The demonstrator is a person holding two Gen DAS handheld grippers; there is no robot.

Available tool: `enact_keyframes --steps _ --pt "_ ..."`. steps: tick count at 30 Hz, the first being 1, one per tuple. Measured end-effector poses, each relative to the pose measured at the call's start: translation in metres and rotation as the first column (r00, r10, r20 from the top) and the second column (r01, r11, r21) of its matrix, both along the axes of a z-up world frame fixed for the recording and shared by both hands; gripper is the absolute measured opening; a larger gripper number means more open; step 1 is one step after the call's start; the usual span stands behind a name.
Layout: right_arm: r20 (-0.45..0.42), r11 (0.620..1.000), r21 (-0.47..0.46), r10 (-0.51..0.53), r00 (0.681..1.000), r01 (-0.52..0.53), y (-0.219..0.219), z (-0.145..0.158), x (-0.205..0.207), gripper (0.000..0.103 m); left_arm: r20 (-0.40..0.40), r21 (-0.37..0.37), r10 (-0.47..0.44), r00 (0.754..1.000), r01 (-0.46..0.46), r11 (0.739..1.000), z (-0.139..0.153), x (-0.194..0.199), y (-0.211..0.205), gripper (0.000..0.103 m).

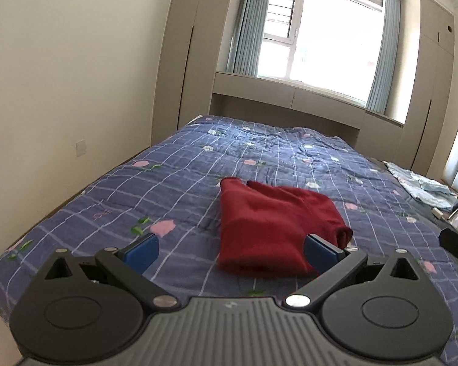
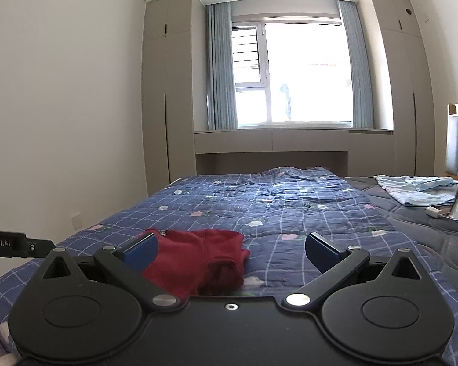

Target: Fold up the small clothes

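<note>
A bed (image 1: 174, 183) fills the lower half of both views, spread with a blue checked quilt (image 2: 290, 207) printed with pink flowers. Beyond it, at twelve o'clock, a bright window (image 2: 293, 73) sits between pale blue curtains and tall cupboards. At about two o'clock on the bed lies a light blue cloth (image 2: 418, 189).

The red garment (image 1: 274, 222), folded into a thick bundle, rests on the quilt near the bed's near edge. In the left wrist view it lies just ahead, between the blue fingers (image 1: 143, 248). In the right wrist view it sits at eleven o'clock.

The left gripper (image 1: 230, 251) is spread wide and grasps nothing. The right gripper (image 2: 232, 248) is likewise released, holding nothing.
</note>
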State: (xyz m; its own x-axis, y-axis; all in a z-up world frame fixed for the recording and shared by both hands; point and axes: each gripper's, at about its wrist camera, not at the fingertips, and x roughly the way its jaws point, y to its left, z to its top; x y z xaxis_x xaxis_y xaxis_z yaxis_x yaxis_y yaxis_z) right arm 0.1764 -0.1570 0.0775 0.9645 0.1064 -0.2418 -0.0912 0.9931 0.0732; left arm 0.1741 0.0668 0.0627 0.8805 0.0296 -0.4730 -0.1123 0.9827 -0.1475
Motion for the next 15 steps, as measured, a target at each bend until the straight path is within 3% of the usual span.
enact_keyframes --steps 15 --pt "0.049 0.999 0.013 -0.036 0.998 0.036 0.000 -0.022 -0.093 0.102 0.058 0.028 -0.002 0.998 0.001 1.000 -0.027 -0.083 -0.010 0.103"
